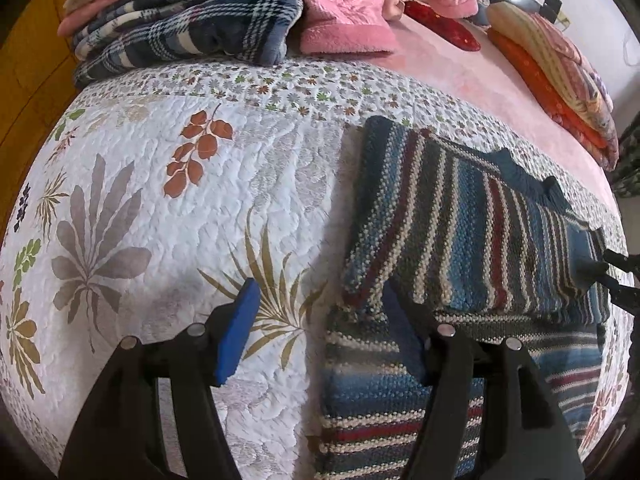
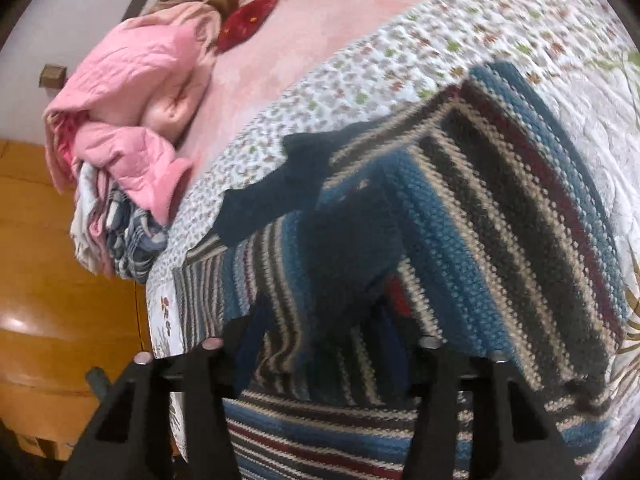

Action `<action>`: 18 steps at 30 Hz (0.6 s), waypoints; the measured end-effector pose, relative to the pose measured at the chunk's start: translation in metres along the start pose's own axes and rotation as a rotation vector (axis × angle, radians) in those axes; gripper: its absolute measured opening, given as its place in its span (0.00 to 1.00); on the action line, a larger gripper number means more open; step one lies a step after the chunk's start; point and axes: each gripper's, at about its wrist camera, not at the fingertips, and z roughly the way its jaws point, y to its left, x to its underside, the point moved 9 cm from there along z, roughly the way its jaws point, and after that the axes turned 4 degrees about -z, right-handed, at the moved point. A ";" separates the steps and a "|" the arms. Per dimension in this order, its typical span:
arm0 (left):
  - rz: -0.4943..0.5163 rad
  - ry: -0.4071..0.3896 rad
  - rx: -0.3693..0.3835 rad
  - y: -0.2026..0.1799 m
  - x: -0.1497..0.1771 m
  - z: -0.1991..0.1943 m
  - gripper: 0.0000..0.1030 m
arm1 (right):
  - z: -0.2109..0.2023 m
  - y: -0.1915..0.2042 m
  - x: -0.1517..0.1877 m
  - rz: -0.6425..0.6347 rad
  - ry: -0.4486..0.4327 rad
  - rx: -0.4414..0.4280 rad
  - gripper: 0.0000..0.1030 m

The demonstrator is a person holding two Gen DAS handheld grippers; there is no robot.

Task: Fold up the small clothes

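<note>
A striped knit sweater (image 1: 480, 236) in blue, cream, dark red and grey lies on the floral quilt (image 1: 168, 216), its upper half folded over the lower part. My left gripper (image 1: 320, 332) is open at the sweater's left edge: the left blue pad (image 1: 236, 328) is over bare quilt and the right pad is tucked under the folded edge. The right gripper (image 1: 608, 272) shows as black tips at the sweater's right edge. In the right wrist view the sweater (image 2: 500, 220) fills the frame, and my right gripper (image 2: 322, 336) stands open with knit fabric between its fingers.
At the bed's far end are a plaid blanket (image 1: 192, 24), a pink padded jacket (image 1: 344, 8) and a red item (image 1: 444, 28). Folded orange and striped bedding (image 1: 560, 84) lies at the far right. A wooden floor (image 2: 60, 280) runs beside the bed edge.
</note>
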 end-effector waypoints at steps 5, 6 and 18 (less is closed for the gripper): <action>0.013 0.008 -0.003 -0.001 0.003 0.003 0.62 | 0.005 -0.014 0.004 -0.036 0.019 0.121 0.14; 0.013 0.009 -0.004 -0.001 0.003 0.003 0.62 | 0.005 -0.018 0.005 -0.040 0.023 0.148 0.14; -0.003 0.041 0.056 -0.010 0.009 -0.012 0.64 | -0.019 -0.044 0.036 -0.046 0.023 0.279 0.22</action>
